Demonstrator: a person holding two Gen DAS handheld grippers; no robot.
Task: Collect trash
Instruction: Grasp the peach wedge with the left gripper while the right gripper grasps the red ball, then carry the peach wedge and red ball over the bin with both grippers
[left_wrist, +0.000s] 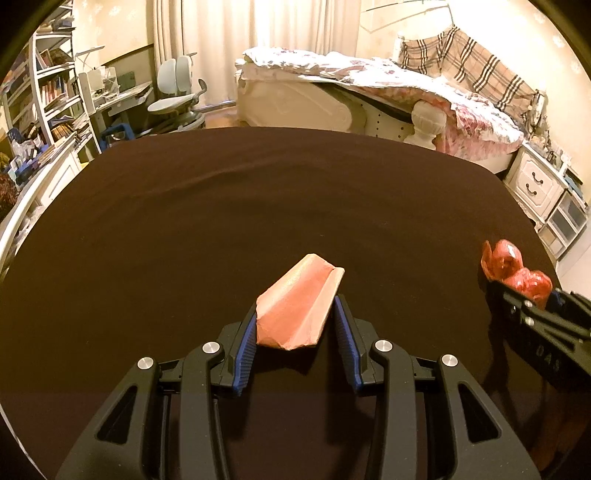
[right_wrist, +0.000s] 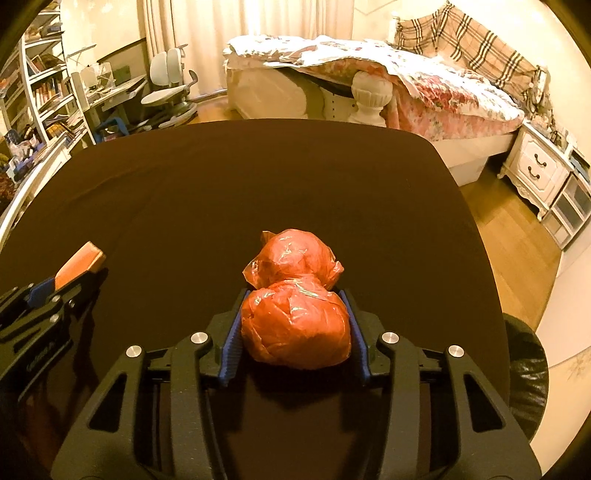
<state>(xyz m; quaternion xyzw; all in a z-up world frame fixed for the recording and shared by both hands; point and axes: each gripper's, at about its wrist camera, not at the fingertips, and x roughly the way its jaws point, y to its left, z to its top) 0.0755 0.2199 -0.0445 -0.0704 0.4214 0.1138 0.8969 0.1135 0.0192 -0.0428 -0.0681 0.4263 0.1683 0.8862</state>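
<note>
A folded pink paper wrapper (left_wrist: 301, 295) sticks out forward from between the blue pads of my left gripper (left_wrist: 296, 308), which is shut on it just above the dark brown tablecloth (left_wrist: 221, 221). The right wrist view shows that wrapper (right_wrist: 81, 260) at the far left. A crumpled red plastic bag (right_wrist: 295, 325), bunched into two lumps, sits between the pads of my right gripper (right_wrist: 293, 293). Both pads press its sides. From the left wrist view the same red bag (left_wrist: 506, 260) lies near the table's right edge.
A black glossy bag (right_wrist: 528, 369) sits low beyond the table's right edge. Behind the table are a bed with a floral quilt (left_wrist: 406, 85), a white bedpost (right_wrist: 369, 96), an office chair (left_wrist: 177, 96), a bookshelf (left_wrist: 48, 92) and a white nightstand (right_wrist: 535, 166).
</note>
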